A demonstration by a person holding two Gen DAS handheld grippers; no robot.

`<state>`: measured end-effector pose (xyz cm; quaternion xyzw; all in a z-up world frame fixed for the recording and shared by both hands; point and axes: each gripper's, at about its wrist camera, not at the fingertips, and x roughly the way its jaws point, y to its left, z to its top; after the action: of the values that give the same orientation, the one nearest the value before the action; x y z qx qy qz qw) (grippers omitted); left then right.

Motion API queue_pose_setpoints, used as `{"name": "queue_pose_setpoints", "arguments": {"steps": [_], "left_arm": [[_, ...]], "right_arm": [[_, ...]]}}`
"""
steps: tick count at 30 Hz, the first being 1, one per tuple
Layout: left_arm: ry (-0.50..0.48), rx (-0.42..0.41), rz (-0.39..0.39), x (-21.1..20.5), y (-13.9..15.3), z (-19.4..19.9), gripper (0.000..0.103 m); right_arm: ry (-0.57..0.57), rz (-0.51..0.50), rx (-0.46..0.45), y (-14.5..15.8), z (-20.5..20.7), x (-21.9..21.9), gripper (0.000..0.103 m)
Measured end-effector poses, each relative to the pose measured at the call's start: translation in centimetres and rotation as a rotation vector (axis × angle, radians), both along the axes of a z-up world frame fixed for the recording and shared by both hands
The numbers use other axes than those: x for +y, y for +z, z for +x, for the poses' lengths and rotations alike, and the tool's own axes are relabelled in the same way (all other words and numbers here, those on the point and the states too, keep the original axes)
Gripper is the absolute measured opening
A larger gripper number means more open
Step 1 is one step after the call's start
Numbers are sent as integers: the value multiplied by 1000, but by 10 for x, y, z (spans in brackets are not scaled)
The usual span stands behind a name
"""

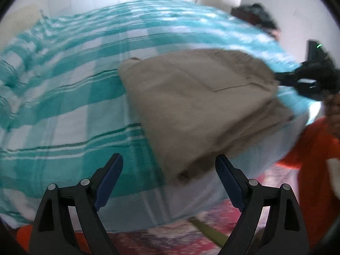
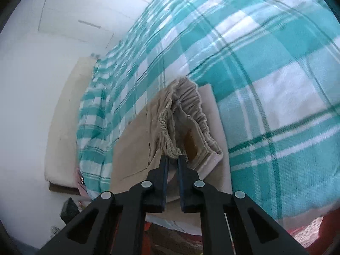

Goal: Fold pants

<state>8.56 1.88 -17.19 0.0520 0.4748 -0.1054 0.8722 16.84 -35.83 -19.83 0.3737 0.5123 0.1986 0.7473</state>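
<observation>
The beige pants [image 1: 201, 106] lie folded in a thick stack on the teal-and-white checked bedspread [image 1: 63, 89] near the bed's front edge. My left gripper [image 1: 169, 165] is open and empty, just in front of the stack's near corner. My right gripper [image 2: 173, 159] is shut on the gathered elastic waistband [image 2: 184, 114] of the pants [image 2: 136, 148]; it also shows in the left wrist view [image 1: 282, 77] at the stack's far right corner. The waistband stands up and gapes open beyond the fingertips.
The bed edge drops to a red patterned rug [image 1: 191, 231]. A person in an orange shirt [image 1: 314, 159] stands at the right. White walls [image 2: 42, 85] and a cream mattress side [image 2: 63, 127] lie left of the bed. A dark pile [image 1: 255, 17] sits at the far right corner.
</observation>
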Motion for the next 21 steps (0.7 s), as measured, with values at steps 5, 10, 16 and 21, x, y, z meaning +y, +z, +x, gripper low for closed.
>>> {"name": "queue_pose_setpoints", "arguments": {"steps": [5,10,16,21], "left_arm": [[201,52,4,28,-14,10,91],[245,105,-53,42,-13,-3,89],[263,178,-135,50,-21,-1,88],[235,207,-144,50,-21,-1,89]], "right_arm": [[-42,-12,58,-26,-4,2,8],[-52,-23,52,-28,-6,4,8],[-70,-43,43,-25,-12,7,8],[-46,-140,6,-19,-18,16,8]]}}
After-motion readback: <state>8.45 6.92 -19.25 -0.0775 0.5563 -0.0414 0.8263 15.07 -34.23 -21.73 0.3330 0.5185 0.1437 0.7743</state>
